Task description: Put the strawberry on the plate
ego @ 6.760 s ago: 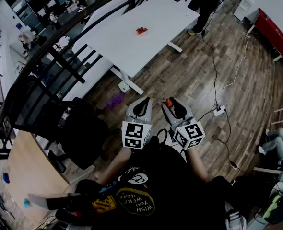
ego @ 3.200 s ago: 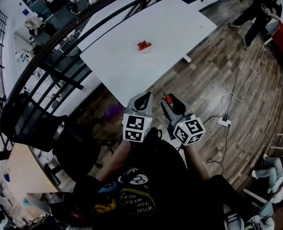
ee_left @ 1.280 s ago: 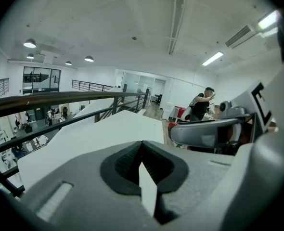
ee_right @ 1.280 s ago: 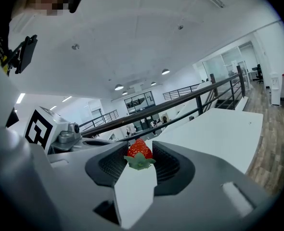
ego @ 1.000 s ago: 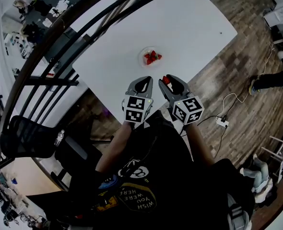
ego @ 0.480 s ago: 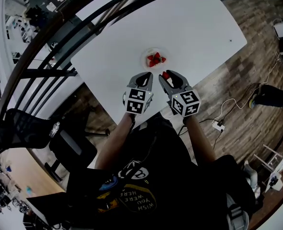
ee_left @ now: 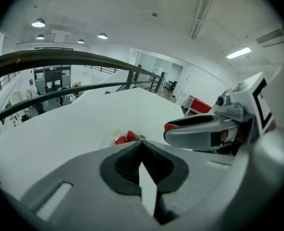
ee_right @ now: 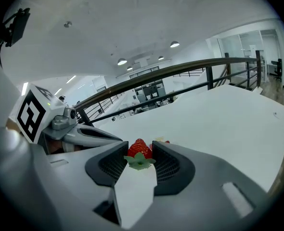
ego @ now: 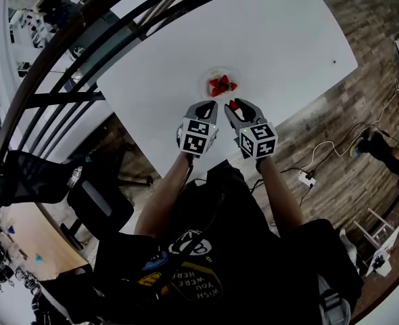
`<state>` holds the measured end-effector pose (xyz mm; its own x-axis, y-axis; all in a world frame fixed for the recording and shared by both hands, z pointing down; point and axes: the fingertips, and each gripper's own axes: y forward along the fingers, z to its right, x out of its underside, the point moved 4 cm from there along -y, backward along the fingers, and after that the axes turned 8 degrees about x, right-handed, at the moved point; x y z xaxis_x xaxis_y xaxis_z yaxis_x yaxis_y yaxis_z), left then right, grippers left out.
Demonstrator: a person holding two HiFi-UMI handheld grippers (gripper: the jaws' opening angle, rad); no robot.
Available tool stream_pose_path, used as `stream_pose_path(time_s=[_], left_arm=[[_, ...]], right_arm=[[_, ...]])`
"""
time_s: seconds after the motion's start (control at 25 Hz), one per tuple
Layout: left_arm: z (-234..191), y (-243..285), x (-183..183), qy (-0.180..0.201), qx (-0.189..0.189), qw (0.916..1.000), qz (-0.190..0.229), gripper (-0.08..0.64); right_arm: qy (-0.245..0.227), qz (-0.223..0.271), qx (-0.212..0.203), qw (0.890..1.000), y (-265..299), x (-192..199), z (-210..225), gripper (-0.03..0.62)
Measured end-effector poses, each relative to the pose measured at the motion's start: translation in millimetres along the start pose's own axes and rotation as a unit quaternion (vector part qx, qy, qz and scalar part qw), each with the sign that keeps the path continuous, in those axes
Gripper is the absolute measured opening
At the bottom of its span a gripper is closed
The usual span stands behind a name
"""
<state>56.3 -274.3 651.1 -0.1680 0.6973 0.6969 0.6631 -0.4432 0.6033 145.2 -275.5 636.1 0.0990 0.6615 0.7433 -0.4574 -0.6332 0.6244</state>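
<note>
A red strawberry (ee_right: 139, 149) with its green leaf cap sits between the pads of my right gripper (ee_right: 140, 147), which is shut on it. In the head view the right gripper (ego: 235, 105) hangs over the white table (ego: 280, 39), just short of a small pale plate (ego: 210, 78) that holds a few strawberries (ego: 221, 85). My left gripper (ego: 205, 107) is beside it on the left, jaws shut with nothing in them (ee_left: 141, 142). The left gripper view shows the plate's strawberries (ee_left: 126, 138) just beyond its tips.
A dark curved railing (ego: 84, 53) runs along the table's far-left side. A black office chair (ego: 37, 178) stands at the left on the lower floor. Wooden flooring with a cable and socket strip (ego: 304, 177) lies to the right.
The table and plate have come much nearer in the head view. Both grippers have dropped and moved forward together over the table's near edge, close to the plate. The strawberry stays gripped.
</note>
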Motion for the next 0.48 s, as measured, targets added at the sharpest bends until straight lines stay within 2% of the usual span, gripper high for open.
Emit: stream_pose_path(time_s=[0.24, 0.36, 0.48], left_arm=[[-16, 19, 16, -0.030, -0.012, 0.9994, -0.010, 0.005], [-23, 28, 23, -0.029, -0.015, 0.9992, -0.021, 0.005], [-28, 28, 26, -0.055, -0.020, 0.9981, -0.021, 0.005]], right_arm=[[0.007, -0.019, -0.011, 1.000, 30, 14, 11, 0.158], [-0.005, -0.032, 0.001, 0.999, 48, 24, 17, 0.158], [-0.025, -0.045, 0.019, 0.998, 62, 36, 21, 0.158]])
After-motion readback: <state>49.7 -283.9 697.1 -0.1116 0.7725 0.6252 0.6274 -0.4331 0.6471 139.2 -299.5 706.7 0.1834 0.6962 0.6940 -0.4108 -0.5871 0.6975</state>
